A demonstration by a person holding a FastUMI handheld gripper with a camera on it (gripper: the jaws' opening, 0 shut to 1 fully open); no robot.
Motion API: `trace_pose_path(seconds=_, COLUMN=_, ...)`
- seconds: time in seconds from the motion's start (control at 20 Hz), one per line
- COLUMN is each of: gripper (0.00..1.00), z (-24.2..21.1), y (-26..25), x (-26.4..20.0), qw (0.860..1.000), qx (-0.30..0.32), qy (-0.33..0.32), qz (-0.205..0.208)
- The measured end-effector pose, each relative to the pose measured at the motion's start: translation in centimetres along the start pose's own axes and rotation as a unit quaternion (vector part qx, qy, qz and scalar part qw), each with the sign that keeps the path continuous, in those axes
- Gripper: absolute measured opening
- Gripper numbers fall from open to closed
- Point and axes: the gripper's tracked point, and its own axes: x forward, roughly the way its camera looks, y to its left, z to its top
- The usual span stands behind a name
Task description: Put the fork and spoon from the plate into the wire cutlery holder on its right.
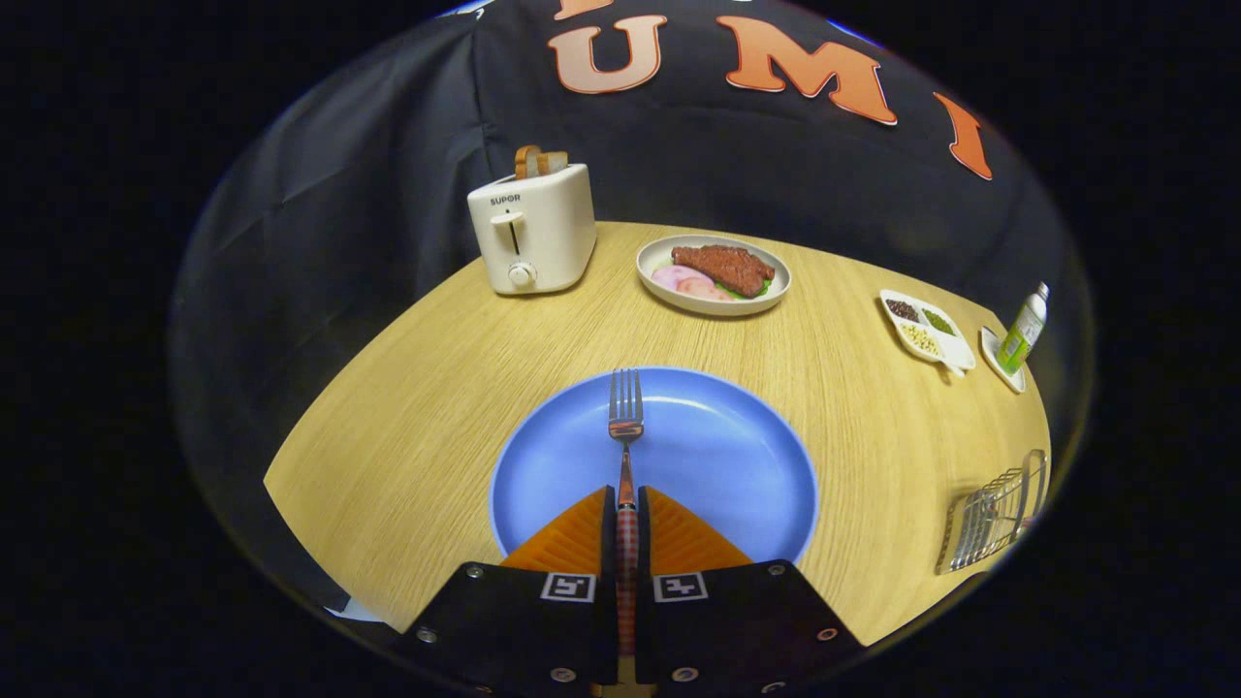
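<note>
Gripper [627,504] closed tight on fork [625,427] handle, both fingers pressing it. Tines stick out ahead of the fingers, over the blue plate [737,456]. Fork looks stiff, light, prob. slick metal w/ a patterned handle; a mid-handle hold should keep it steady. Wire holder [994,514] sits well off to the right. Can't spot the spoon.

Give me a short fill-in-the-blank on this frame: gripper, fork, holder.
1. The gripper is shut on the ____ of the fork.
2. The fork's tines point away from the fingers, over the ____ plate.
3. The wire cutlery holder sits to the plate's ____.
4. Bread sticks up from the ____.

Missing words: handle; blue; right; toaster
</note>
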Motion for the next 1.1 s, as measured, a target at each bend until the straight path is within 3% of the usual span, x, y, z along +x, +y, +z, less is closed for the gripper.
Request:
trace_pose_path(seconds=0.35, gripper=0.07, z=4.1, y=-5.5, x=-5.1, qw=0.998, qx=0.010, qy=-0.054, qz=-0.037)
trace_pose_path(seconds=0.65, gripper=0.07, z=4.5, y=-12.3, x=-9.2, qw=0.994, qx=0.033, qy=-0.068, qz=-0.081)
trace_pose_path(seconds=1.1, gripper=0.07, z=0.8, y=-21.9, x=-14.4, qw=0.989, qx=0.051, qy=-0.015, qz=-0.137)
